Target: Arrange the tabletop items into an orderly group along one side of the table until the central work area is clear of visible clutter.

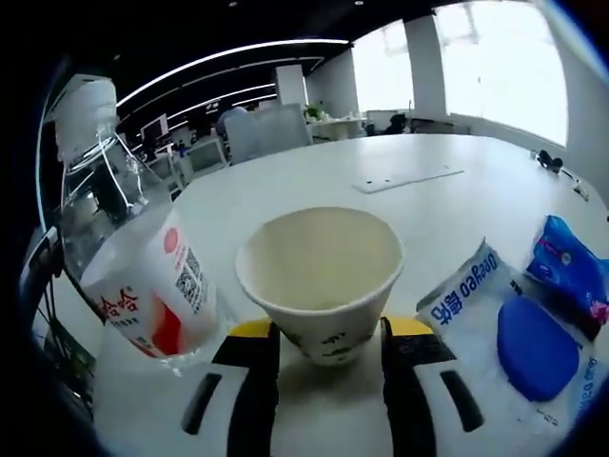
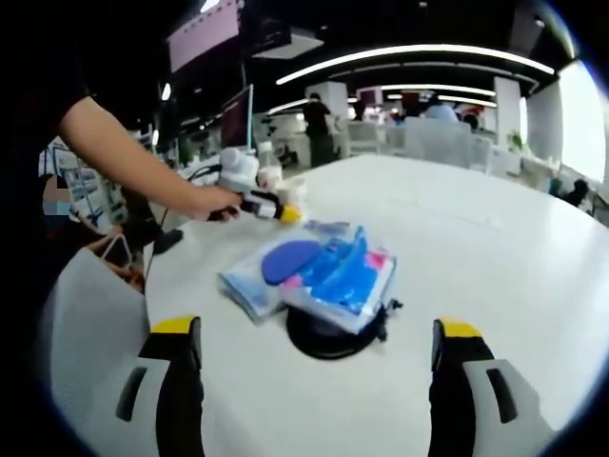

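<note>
Left hand-held gripper (image 1: 328, 347) has its two yellow-tipped black jaws closed against the base of a paper cup (image 1: 322, 278), one jaw on each side, so the cup appears to be gripped low down; the cup is cream, thin-walled, tapered and empty, with its wide mouth facing the camera and small green print near the bottom; squeezed too hard, its soft wall could buckle, and held so low it could tip or slip out as it is carried; just beside it on the left stands a clear plastic bottle (image 1: 114, 219) with a white cap and a red-and-white label, close enough that a sideways swing might knock it over; to the right lie a flat white sachet (image 1: 468, 286) with blue lettering and a crinkly blue packet (image 1: 571, 267); right hand-held gripper (image 2: 314, 381) hangs wide open over the smooth white worktop (image 2: 495, 248), holding nothing, its jaws well apart; ahead of it a loose heap of glossy blue and clear plastic packets (image 2: 324, 271) rests on a round black disc (image 2: 328, 338); the slick film could slide off the disc if nudged; beyond, a person's hand (image 2: 214, 202) holds the other gripper near the worktop's far edge.
</note>
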Action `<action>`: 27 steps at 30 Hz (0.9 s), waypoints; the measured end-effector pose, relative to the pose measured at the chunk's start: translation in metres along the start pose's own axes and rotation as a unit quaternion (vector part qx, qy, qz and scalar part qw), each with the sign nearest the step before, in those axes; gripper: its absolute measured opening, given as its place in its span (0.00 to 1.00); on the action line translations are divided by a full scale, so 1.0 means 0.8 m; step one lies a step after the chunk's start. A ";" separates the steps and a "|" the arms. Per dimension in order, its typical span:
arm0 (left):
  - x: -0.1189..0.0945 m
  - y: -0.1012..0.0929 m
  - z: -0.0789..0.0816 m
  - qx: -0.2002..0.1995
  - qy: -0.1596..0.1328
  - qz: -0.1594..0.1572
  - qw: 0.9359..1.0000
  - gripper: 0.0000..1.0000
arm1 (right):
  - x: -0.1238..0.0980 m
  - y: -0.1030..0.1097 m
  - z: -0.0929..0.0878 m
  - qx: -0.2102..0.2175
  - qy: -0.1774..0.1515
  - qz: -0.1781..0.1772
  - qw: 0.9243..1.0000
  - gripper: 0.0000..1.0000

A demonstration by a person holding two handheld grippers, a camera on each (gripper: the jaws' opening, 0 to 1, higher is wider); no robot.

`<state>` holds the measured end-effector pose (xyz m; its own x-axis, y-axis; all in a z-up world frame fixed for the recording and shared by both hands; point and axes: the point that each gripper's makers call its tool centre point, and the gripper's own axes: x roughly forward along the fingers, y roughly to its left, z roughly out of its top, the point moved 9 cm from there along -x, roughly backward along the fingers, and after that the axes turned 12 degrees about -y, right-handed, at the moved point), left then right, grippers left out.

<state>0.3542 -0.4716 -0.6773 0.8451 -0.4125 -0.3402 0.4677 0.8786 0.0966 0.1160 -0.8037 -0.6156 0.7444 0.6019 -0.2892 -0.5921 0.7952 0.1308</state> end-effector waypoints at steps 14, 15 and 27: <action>-0.023 -0.001 0.001 0.005 0.008 0.007 1.000 0.52 | 0.009 0.003 0.008 0.001 -0.014 0.011 1.000 0.98; -0.025 -0.002 0.002 0.008 0.007 0.006 1.000 0.53 | 0.009 0.003 0.008 0.001 -0.015 0.011 1.000 0.98; -0.036 -0.023 0.012 0.010 0.000 -0.015 1.000 0.52 | 0.009 0.006 0.013 0.002 -0.028 0.013 1.000 0.97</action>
<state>0.3241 -0.4780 -0.6606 0.8309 -0.4384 -0.3426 0.4975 0.8611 0.1047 0.1215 -0.7948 -0.6069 0.7442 0.6260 -0.2330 -0.6106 0.7790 0.1425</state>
